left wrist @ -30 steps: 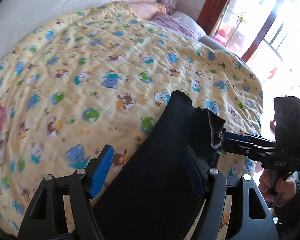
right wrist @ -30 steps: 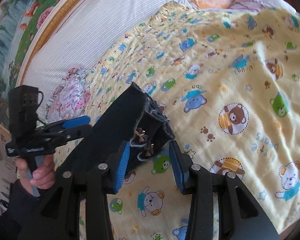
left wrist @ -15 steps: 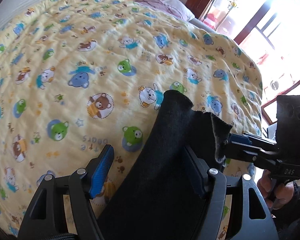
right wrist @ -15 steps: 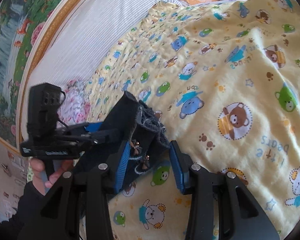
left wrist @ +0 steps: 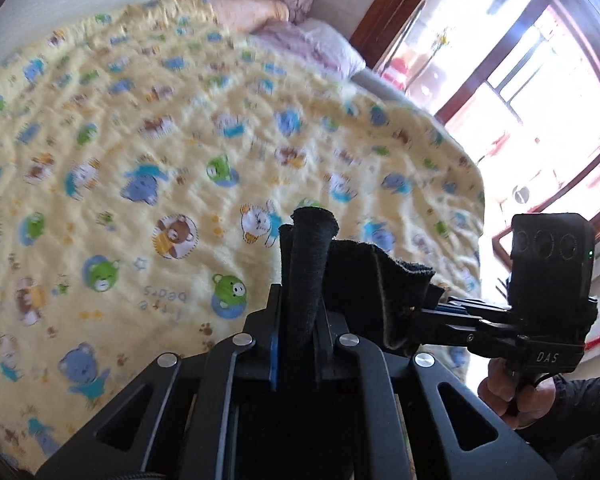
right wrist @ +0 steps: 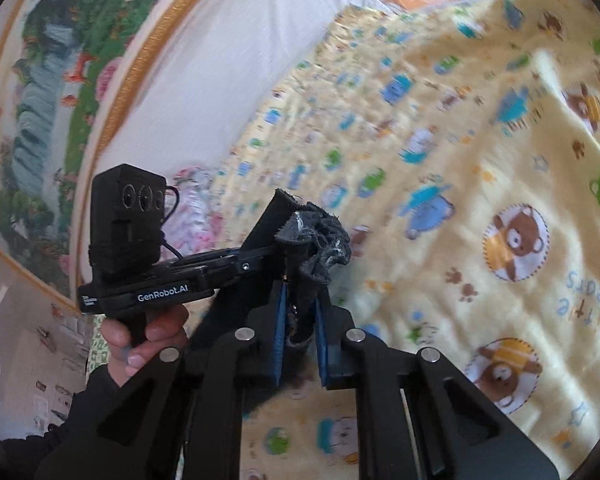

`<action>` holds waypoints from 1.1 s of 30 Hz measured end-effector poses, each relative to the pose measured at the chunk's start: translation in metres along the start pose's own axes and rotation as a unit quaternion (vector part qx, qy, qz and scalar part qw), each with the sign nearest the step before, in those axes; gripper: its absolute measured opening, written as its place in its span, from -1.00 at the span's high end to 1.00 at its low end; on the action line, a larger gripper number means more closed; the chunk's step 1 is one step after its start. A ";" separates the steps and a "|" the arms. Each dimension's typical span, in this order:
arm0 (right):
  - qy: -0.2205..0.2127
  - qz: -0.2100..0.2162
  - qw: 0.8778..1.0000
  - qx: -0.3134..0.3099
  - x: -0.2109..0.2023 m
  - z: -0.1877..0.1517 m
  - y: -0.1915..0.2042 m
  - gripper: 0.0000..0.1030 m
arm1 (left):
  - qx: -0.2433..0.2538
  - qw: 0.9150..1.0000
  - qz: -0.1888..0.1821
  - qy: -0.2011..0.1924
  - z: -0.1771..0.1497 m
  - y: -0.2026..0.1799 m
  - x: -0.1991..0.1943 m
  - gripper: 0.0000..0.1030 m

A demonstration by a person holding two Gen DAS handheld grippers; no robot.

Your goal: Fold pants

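The pair of dark navy, thick, slightly fuzzy fabric pants [left wrist: 306, 276] hangs in the air between the two hand-held grippers, lifted above a pale yellow quilted bedspread [left wrist: 148, 152] printed with cartoon bears, frogs and other animals. In the left wrist view the left gripper [left wrist: 298, 344] has its jaws closing on a bunched vertical fold of the cloth, with the blue pads pressed against it on both sides; the fold stands up past the fingertips as a narrow rolled ridge with a rounded top edge. From that ridge a band of the same dark fabric stretches sideways to the right gripper [left wrist: 418, 314], where a ragged, lighter-edged hem shows. In the right wrist view the right gripper [right wrist: 300, 320] is likewise closing, its blue pads clamped on a crumpled clump of the pants whose top is wrinkled and frayed, with greyish worn threads catching the light. A flat, stiff-looking strip of the garment rises at an angle just behind that clump toward the left gripper [right wrist: 260, 258], which a hand [right wrist: 148, 332] in a dark sleeve holds by its black handle. The other hand [left wrist: 508, 392], also dark-sleeved, grasps the right gripper's handle. Beyond the bed are a gold-framed landscape painting [right wrist: 60, 92] and a wood-framed window [left wrist: 540, 92].
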State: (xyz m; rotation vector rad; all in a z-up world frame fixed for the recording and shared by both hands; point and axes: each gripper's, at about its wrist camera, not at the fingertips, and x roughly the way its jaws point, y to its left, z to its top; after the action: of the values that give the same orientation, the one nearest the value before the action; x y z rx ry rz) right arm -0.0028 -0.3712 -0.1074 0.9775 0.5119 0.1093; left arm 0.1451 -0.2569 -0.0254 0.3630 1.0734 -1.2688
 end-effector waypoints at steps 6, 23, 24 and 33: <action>-0.010 0.040 0.998 -0.041 -0.008 -0.002 0.042 0.72 | -0.009 0.999 0.000 -0.051 -0.017 -0.001 -0.056 0.81; 0.057 0.126 0.982 -0.131 0.017 -0.048 0.151 0.72 | -0.080 0.985 0.013 -0.154 -0.110 0.023 -0.160 0.80; 0.061 0.129 0.981 -0.134 0.018 -0.051 0.154 0.72 | -0.082 0.984 0.015 -0.157 -0.115 0.026 -0.163 0.80; 0.101 0.138 0.974 -0.152 0.041 -0.073 0.174 0.72 | -0.115 0.978 0.017 -0.173 -0.146 0.042 -0.172 0.80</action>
State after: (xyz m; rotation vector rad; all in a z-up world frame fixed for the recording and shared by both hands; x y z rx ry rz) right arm 0.0237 -0.2040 -0.0135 0.7345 0.5242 0.5265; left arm 0.1315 -0.0339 0.0273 -0.0185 0.8972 -1.1136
